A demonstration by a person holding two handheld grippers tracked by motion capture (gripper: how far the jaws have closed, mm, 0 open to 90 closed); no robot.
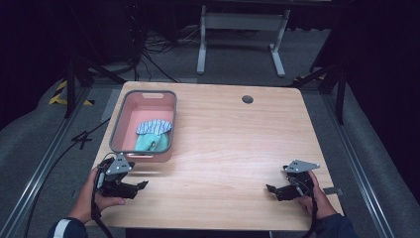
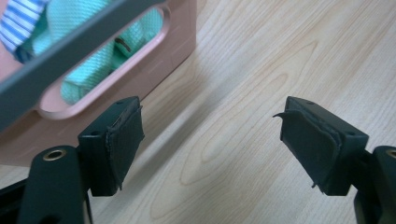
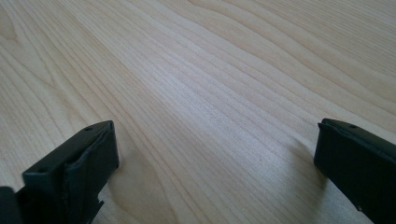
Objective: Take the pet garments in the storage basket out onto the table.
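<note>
High view: both grippers, left (image 1: pixel 141 185) and right (image 1: pixel 270 188), sit open and empty at lower frame; cloths (image 1: pixel 153 135) in bin (image 1: pixel 120 118), likely done, so hold steady.

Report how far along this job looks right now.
Done, apparently: a blue-striped cloth and a mint-green cloth lie in the pink basin. In hand: nothing; the left gripper and right gripper rest open at the near edge of the wooden table, jaws apart. Left: no other loose item sits on the tabletop, so nothing seems to remain.
</note>
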